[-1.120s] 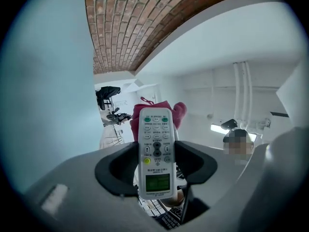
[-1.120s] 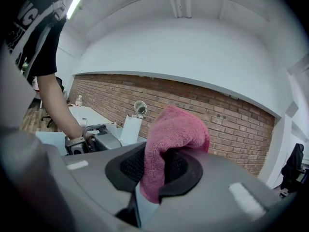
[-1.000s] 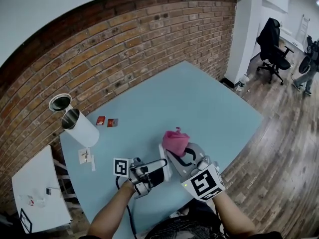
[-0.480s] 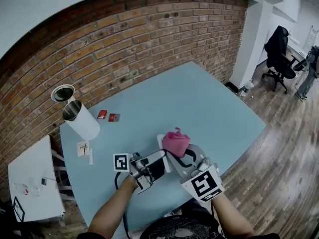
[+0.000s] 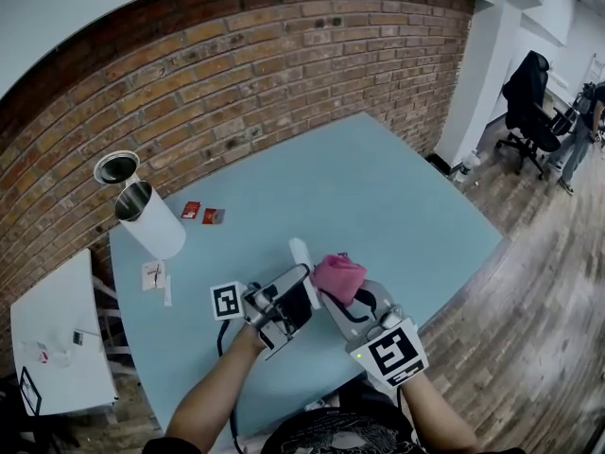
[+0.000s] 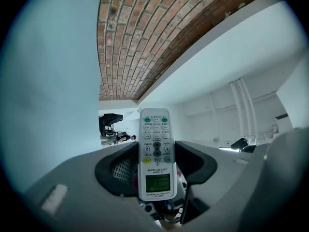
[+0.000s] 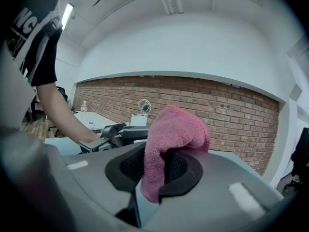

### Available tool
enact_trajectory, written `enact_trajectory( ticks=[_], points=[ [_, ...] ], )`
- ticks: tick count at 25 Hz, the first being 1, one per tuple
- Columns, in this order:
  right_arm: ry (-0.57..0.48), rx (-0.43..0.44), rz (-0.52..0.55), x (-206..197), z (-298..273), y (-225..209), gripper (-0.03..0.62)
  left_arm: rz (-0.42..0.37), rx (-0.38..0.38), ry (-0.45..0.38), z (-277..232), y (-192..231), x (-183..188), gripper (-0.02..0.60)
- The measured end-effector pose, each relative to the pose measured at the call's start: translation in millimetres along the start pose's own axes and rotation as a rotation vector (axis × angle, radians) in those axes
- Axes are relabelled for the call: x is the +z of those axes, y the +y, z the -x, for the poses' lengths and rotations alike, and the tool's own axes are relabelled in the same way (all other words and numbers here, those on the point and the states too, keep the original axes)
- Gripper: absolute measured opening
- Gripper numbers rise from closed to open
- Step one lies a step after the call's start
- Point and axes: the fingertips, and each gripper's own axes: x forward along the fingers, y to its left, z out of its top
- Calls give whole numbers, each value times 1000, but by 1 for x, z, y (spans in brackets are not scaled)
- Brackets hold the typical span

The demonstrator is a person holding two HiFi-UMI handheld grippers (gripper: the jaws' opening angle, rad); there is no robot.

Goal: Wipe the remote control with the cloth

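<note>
My left gripper (image 5: pixel 301 289) is shut on a white remote control (image 5: pixel 304 260), which sticks out past the jaws above the blue table. In the left gripper view the remote (image 6: pixel 155 153) stands upright between the jaws of the left gripper (image 6: pixel 155 161), buttons and small screen facing the camera. The right gripper (image 5: pixel 348 289) holds a bunched pink cloth (image 5: pixel 338 277) right next to the remote's near end. In the right gripper view the cloth (image 7: pixel 171 139) drapes over the jaws of the right gripper (image 7: pixel 153 170). Whether cloth and remote touch is hidden.
A blue table (image 5: pixel 378 197) runs up to a brick wall (image 5: pixel 236 74). A white cylinder container (image 5: pixel 149 220) and a round lid (image 5: pixel 115 167) sit at the far left, with small red packets (image 5: pixel 201 214) and a paper tag (image 5: pixel 153 275) nearby. A white side table (image 5: pixel 57 348) is at the left.
My left gripper has tilted the remote's tip upward and shifted it toward the cloth. The right gripper with the cloth has barely moved.
</note>
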Motion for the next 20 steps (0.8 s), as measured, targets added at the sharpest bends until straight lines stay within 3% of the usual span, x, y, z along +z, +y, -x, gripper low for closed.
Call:
enact_trajectory(
  ticks=[8, 16, 20],
  points=[
    [-17, -13, -76, -5, 5, 1, 63, -19, 50, -93, 2, 7, 19, 238],
    [-31, -18, -163, -15, 4, 4, 63, -53, 126, -253, 7, 12, 46, 238],
    [-28, -9, -176, -18, 4, 7, 63, -64, 144, -282, 6, 11, 49, 238]
  ],
)
